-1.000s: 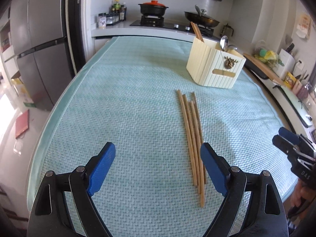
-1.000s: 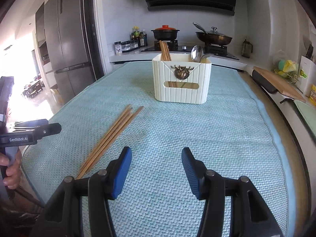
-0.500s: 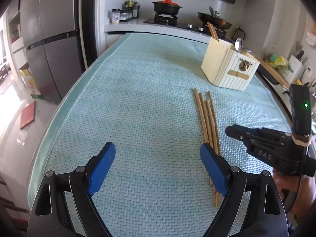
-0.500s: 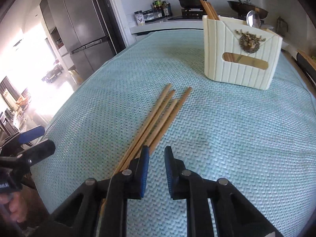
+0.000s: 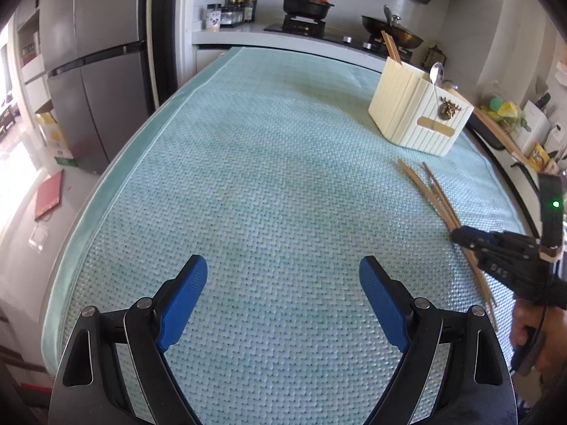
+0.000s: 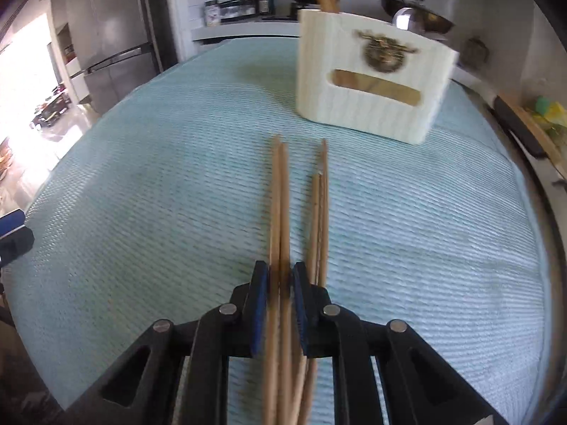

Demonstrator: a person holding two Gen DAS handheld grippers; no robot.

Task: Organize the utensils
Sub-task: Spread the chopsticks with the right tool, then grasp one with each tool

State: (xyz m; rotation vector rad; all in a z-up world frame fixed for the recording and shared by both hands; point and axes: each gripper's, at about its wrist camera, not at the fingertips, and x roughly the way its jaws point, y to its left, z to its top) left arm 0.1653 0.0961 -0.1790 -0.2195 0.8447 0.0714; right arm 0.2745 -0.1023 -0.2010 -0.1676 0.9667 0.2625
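Note:
Several wooden chopsticks [image 6: 280, 205] lie in a row on the teal mat [image 6: 149, 163]. My right gripper [image 6: 280, 276] is shut on two of them, near their close ends; two more chopsticks [image 6: 320, 205] lie just to the right. A cream utensil holder [image 6: 368, 81] stands beyond, with chopsticks and a spoon [image 5: 436, 71] in it. In the left wrist view the holder [image 5: 414, 117] is at upper right, the chopsticks [image 5: 436, 194] at right, and my right gripper [image 5: 460, 237] is over them. My left gripper [image 5: 283, 279] is open and empty above the mat.
A grey fridge [image 5: 92, 71] stands left of the table. A stove with a black pot [image 5: 306, 1] and a wok [image 5: 393, 32] is behind it. A counter with a cutting board [image 5: 499, 134] runs along the right edge.
My right gripper has moved left and down onto the chopsticks and closed around two of them. My left gripper has stayed open and shifted slightly left.

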